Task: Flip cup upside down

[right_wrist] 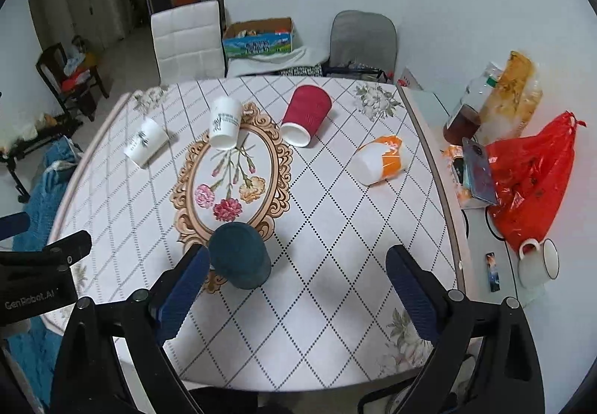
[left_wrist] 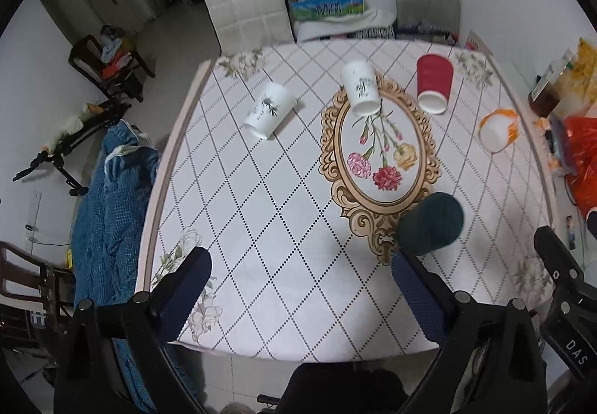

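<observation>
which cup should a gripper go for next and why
Probably the orange and white cup: it lies on its side toward the right of the table, the right gripper is open and empty, and the dark cup nearby already stands upside down.

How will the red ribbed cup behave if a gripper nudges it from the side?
The red cup lies on its side on the tablecloth, so it will probably roll, curving because it tapers. It looks like ribbed paper: likely light, and may dent under a firm squeeze. The ribs should help grip.
</observation>
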`<act>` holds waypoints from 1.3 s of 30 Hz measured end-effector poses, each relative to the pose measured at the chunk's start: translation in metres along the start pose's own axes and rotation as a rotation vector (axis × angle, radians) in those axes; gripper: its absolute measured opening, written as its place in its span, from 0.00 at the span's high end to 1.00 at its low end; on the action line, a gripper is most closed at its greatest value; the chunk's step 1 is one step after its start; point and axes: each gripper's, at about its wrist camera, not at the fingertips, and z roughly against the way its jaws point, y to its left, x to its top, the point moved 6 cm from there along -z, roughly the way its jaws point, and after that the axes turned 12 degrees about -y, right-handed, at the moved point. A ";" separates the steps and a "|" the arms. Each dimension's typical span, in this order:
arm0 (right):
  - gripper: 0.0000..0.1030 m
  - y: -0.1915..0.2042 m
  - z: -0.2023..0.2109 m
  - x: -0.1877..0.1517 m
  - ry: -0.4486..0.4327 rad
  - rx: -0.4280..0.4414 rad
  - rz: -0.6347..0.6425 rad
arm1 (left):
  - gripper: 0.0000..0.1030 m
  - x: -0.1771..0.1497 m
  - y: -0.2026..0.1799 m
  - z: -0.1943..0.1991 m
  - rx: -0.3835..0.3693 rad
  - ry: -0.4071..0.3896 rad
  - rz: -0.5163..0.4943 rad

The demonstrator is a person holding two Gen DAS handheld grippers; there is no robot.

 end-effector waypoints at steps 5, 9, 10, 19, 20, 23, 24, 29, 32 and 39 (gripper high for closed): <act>0.05 -0.013 0.042 -0.002 -0.020 0.027 -0.010 | 0.04 -0.010 -0.004 0.044 0.000 -0.046 0.035; 0.05 -0.022 0.085 -0.009 -0.039 0.037 0.004 | 0.04 -0.020 -0.010 0.078 -0.011 -0.079 0.059; 0.05 -0.023 0.094 -0.010 -0.045 0.038 0.007 | 0.04 -0.024 -0.011 0.090 -0.014 -0.092 0.062; 0.05 -0.043 0.200 -0.020 -0.134 0.046 0.009 | 0.04 -0.047 -0.013 0.172 -0.003 -0.189 0.072; 0.05 -0.045 0.208 -0.021 -0.140 0.044 0.007 | 0.04 -0.050 -0.013 0.180 -0.001 -0.194 0.073; 0.05 -0.050 0.234 -0.026 -0.145 0.068 -0.012 | 0.04 -0.058 -0.009 0.200 0.007 -0.215 0.081; 0.05 -0.052 0.240 -0.028 -0.147 0.071 -0.014 | 0.04 -0.060 -0.008 0.205 0.009 -0.220 0.085; 0.05 -0.057 0.273 -0.032 -0.170 0.086 -0.014 | 0.04 -0.071 -0.004 0.227 0.007 -0.228 0.112; 0.05 -0.057 0.289 -0.029 -0.198 0.079 0.004 | 0.04 -0.076 -0.005 0.235 0.000 -0.229 0.115; 0.05 -0.051 0.313 -0.034 -0.205 0.087 0.020 | 0.04 -0.084 -0.005 0.254 -0.018 -0.244 0.106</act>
